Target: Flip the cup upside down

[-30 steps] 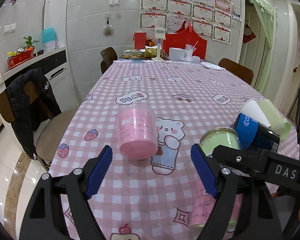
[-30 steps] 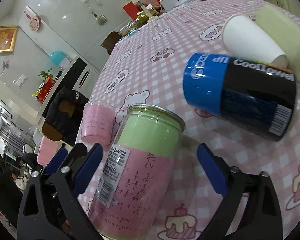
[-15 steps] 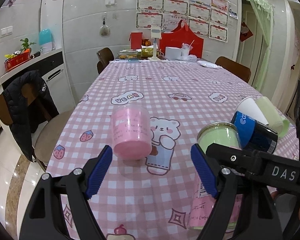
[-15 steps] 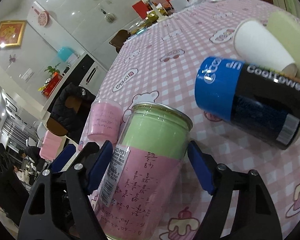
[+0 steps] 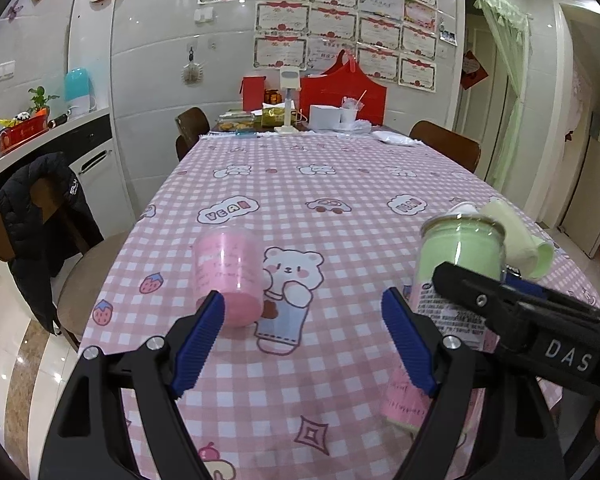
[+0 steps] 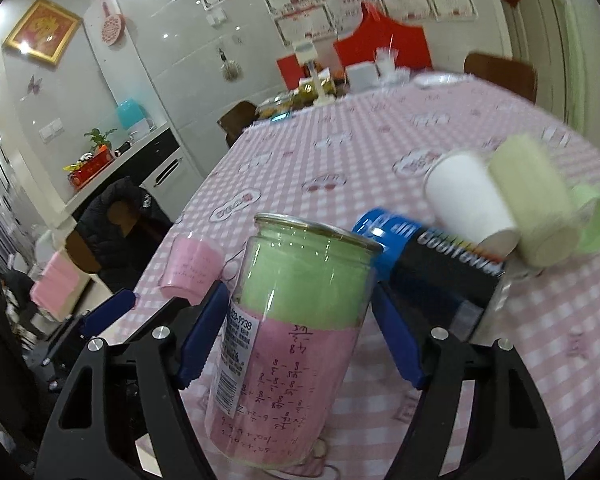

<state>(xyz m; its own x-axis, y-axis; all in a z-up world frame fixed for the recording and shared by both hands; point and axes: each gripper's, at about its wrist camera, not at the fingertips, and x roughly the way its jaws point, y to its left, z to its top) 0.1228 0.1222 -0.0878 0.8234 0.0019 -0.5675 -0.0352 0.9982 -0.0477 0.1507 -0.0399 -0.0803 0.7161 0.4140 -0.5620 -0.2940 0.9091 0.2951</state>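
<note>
Pink-checked tablecloth (image 5: 340, 184), bearing left to right: pink cup (image 5: 228, 276) upside down, left gripper (image 5: 304, 344) spread wide and apart from it; clear green-and-pink cup (image 6: 296, 340) upright, pinched between right gripper (image 6: 296, 336) pads; blue-black can (image 6: 428, 268), white cup (image 6: 468, 204), pale-green cup (image 6: 536, 200) lying toppled together.

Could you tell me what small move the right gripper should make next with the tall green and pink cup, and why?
Probably lift it a little before turning it over. The right gripper has its blue pads against both sides of the tall cup, which stands mouth up, tilted, low over the tablecloth; the blue and black can lies close behind, so rotating needs clearance.
</note>
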